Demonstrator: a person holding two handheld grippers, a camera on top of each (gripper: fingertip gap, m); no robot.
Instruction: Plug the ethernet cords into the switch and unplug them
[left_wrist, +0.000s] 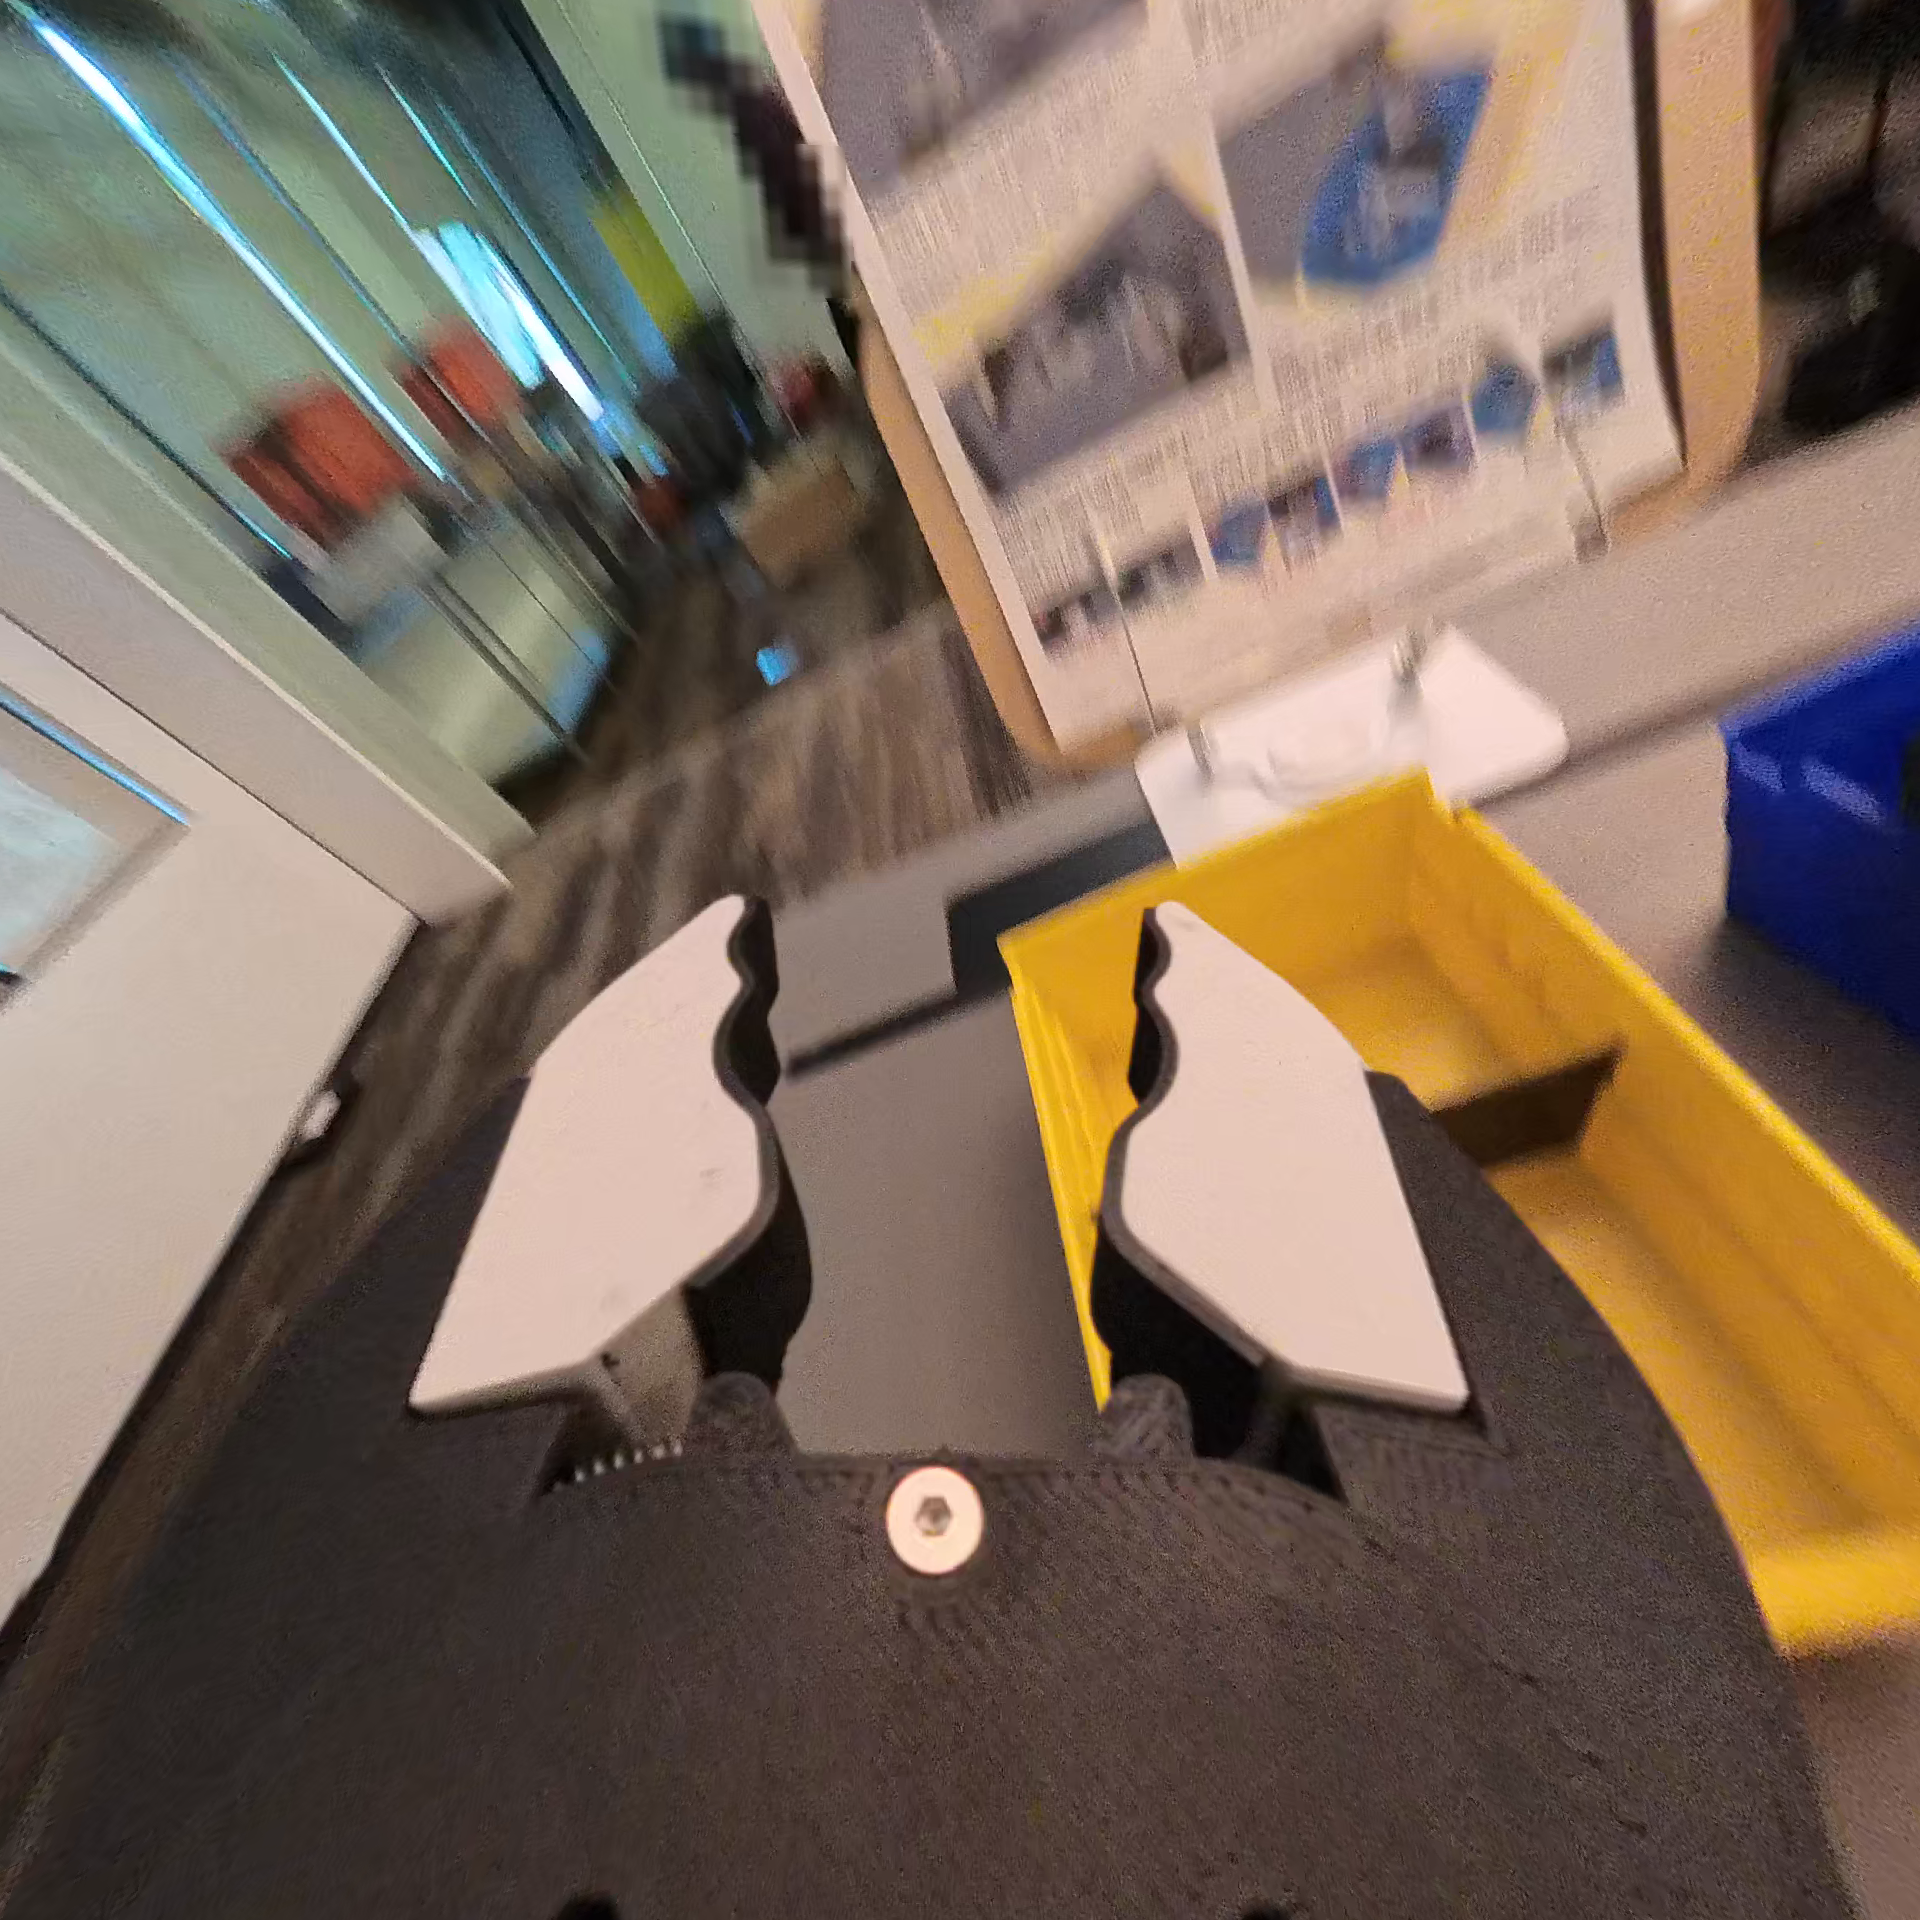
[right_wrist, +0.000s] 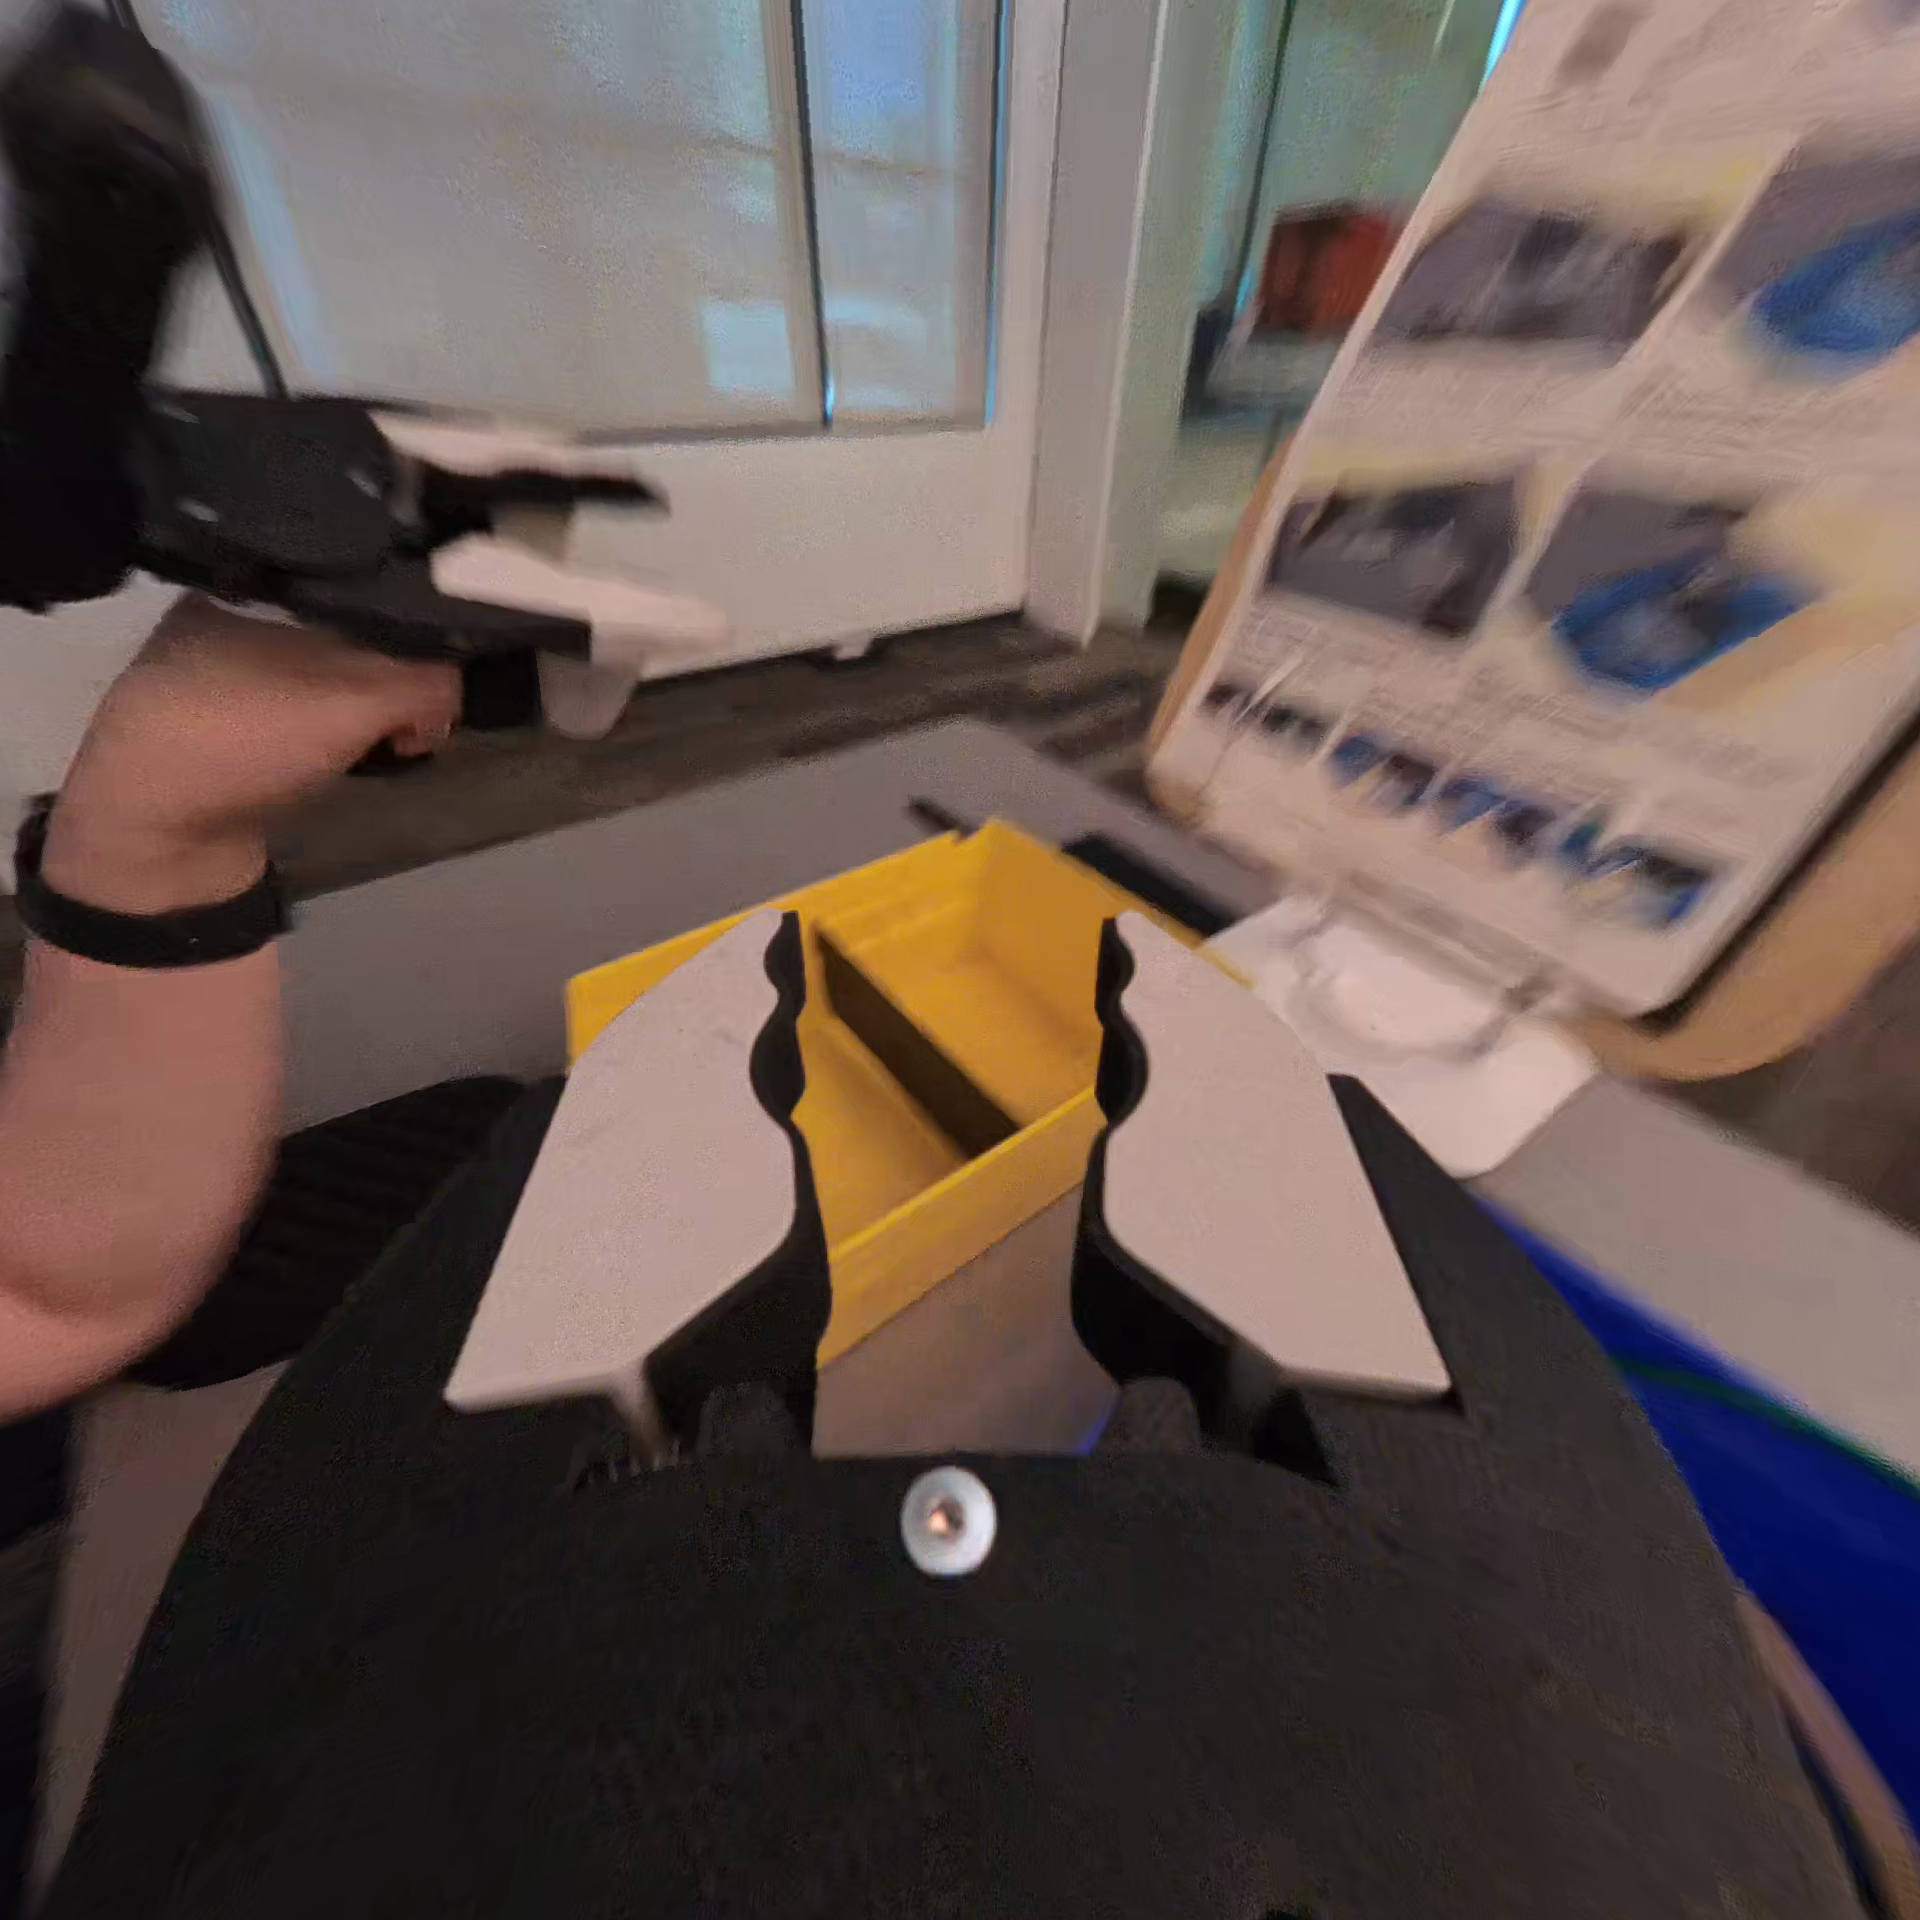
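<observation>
We had both the left gripper (left_wrist: 951, 920) and right gripper (right_wrist: 951, 935) spread, empty; only the right view caught our hand (right_wrist: 208, 727) by the yellow bin (right_wrist: 935, 1226).

No legible text: the upright white printed poster board (left_wrist: 1299, 343) (right_wrist: 1579, 540) bears print blurred beyond reading.

A low black box (left_wrist: 971, 945), perhaps the switch, lies flat on the grey surface (left_wrist: 862, 956) at twelve o'clock, just beside the yellow bin's (left_wrist: 1558, 1039) far corner; blur hides its ports; a thin green line (right_wrist: 1787, 1418), perhaps a cord, crosses the blue bin (right_wrist: 1766, 1538) at four o'clock.
</observation>
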